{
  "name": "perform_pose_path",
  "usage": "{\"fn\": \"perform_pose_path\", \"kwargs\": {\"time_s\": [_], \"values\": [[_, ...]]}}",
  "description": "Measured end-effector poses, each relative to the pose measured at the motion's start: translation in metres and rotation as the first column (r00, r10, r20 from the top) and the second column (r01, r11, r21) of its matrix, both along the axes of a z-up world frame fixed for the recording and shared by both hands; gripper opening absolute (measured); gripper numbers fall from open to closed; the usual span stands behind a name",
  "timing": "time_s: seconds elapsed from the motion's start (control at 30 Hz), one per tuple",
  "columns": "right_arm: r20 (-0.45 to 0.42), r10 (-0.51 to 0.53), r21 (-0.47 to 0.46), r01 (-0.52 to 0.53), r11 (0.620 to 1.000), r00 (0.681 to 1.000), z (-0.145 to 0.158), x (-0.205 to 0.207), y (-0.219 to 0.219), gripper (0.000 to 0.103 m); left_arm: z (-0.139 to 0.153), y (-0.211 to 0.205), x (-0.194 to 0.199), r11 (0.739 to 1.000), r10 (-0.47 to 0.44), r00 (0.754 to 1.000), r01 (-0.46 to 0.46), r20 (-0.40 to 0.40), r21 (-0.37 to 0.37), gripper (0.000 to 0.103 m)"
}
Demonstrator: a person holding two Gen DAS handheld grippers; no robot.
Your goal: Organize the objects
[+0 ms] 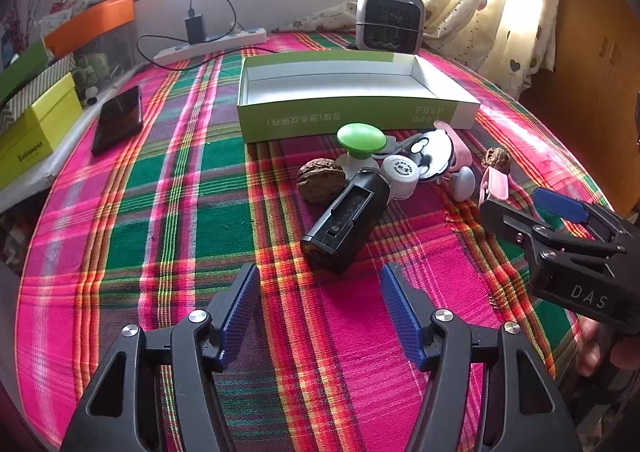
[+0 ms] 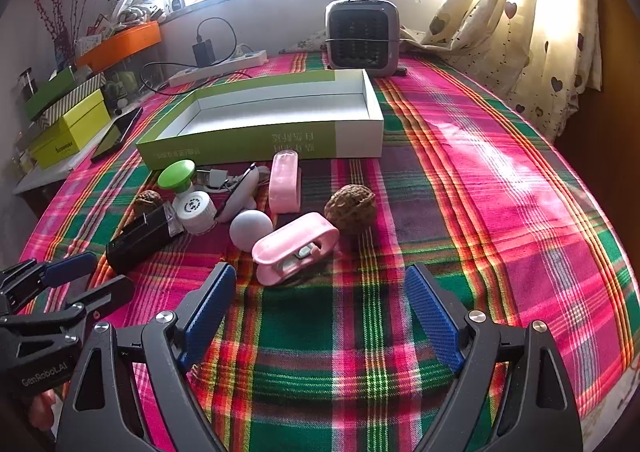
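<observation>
Plaid cloth covers my bench (image 1: pixel 160 180); from the left wrist, my left gripper (image 1: pixel 320 312) hangs with jaws wide and empty short of the black case (image 1: pixel 344 220), the green-and-white box (image 1: pixel 352 92) bare behind. From the right wrist, my right gripper (image 2: pixel 320 316), jaws likewise wide and empty, faces the pink clip (image 2: pixel 294 248) and walnut (image 2: pixel 351 208). Nothing is boxed yet, I judge.

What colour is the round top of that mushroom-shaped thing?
Bright green, on the mushroom-shaped knob with a white base; the left wrist view shows it best.

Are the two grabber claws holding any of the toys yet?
No. The left gripper and right gripper are both open and hold nothing; the black case lies on the cloth.
</observation>
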State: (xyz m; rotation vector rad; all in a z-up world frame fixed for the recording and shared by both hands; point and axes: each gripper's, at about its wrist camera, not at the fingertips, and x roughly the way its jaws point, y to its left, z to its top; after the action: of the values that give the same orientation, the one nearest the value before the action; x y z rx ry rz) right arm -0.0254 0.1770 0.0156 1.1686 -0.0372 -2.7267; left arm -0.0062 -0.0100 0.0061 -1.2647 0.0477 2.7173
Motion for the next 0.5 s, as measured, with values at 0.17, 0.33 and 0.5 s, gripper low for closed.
{"fn": "perform_pose_path", "kwargs": {"time_s": [0.17,0.33,0.5], "values": [[0.006,-0.003,-0.024,0.003,1.0,1.0,0.001,-0.009,-0.003,0.087,0.008,-0.001,-0.004,1.0,-0.03,0.999,0.03,-0.026,0.004,0.062],[0.016,-0.029,-0.013,0.029,1.0,0.999,-0.001,-0.013,-0.002,0.078,0.009,0.0,-0.011,0.998,-0.056,0.998,0.057,-0.018,0.018,0.062],[0.022,-0.05,-0.005,0.05,0.999,0.999,-0.001,-0.011,0.004,0.068,0.009,0.004,-0.013,0.996,-0.084,0.996,0.084,-0.02,0.038,0.062]]}}
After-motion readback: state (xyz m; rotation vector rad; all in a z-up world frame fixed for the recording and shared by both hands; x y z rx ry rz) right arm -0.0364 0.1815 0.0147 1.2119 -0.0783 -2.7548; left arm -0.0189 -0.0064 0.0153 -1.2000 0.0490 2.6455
